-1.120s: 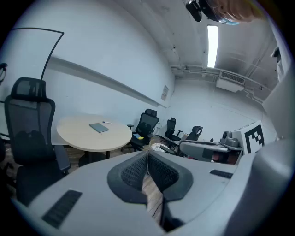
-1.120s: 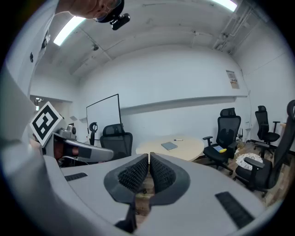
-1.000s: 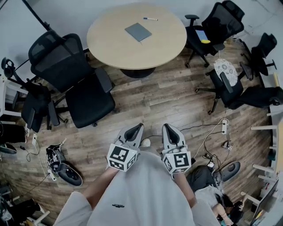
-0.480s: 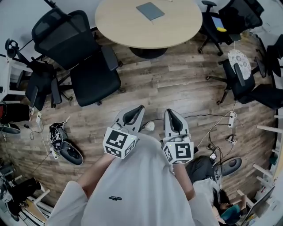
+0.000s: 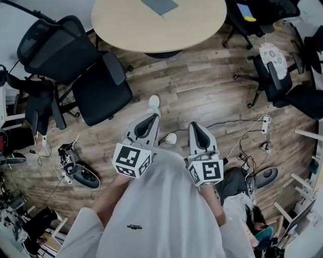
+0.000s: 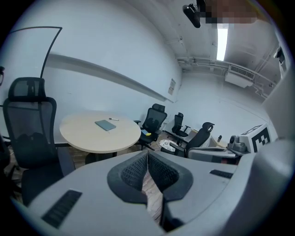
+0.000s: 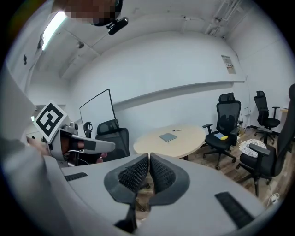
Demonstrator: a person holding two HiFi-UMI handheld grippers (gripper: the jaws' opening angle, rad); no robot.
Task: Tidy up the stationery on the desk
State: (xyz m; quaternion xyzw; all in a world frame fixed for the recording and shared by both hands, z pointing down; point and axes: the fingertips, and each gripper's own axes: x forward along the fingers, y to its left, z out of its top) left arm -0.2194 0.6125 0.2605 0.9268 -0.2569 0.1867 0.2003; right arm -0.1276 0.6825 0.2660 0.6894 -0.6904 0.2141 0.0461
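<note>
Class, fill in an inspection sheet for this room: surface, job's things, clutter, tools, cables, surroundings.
Surface: round table, mostly bare.
Job's things: grey notebook and pen lying on the table, apart.
Clutter: blue and yellow things on a chair.
Tools: left tool and right tool both shut, empty, away from the table.
Cables: power strip with cables loose on the floor.
Surroundings: more black office chairs, wooden floor.

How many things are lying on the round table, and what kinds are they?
Flat grey notebook: 1
Slim white pen: 1
Total: 2
</note>
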